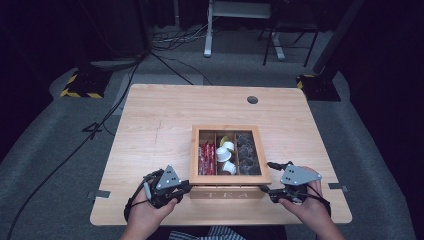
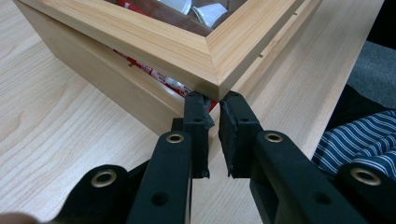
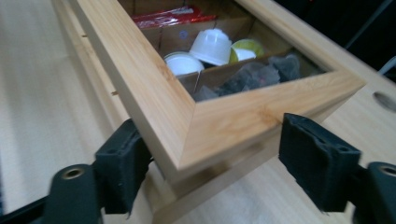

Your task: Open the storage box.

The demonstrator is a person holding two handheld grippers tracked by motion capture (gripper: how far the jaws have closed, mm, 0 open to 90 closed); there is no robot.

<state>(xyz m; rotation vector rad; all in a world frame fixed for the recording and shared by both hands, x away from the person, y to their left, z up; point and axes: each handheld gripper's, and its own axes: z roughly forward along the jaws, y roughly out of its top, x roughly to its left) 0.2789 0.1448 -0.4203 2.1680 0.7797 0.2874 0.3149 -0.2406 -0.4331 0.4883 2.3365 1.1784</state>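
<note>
A wooden tea box (image 1: 228, 193) marked TEA stands near the table's front edge. Its glass lid frame (image 1: 194, 155) is lifted a little off the box at the front. Inside lie red sachets (image 1: 206, 157), white capsules (image 1: 224, 154) and dark tea bags (image 1: 248, 152). My left gripper (image 1: 187, 186) is shut, its tips (image 2: 212, 105) wedged under the lid's (image 2: 187, 51) front left corner, with red sachets (image 2: 159, 77) showing in the gap. My right gripper (image 1: 266, 176) is open, its jaws (image 3: 219, 154) straddling the lid's (image 3: 219, 126) front right corner; the right-hand pad (image 3: 317, 158) stands apart from the wood.
The wooden table (image 1: 155, 130) has a round cable hole (image 1: 252, 99) at the back right. Cables (image 1: 107, 115) trail over the grey floor to the left. Striped clothing (image 2: 359, 140) lies just past the table's front edge.
</note>
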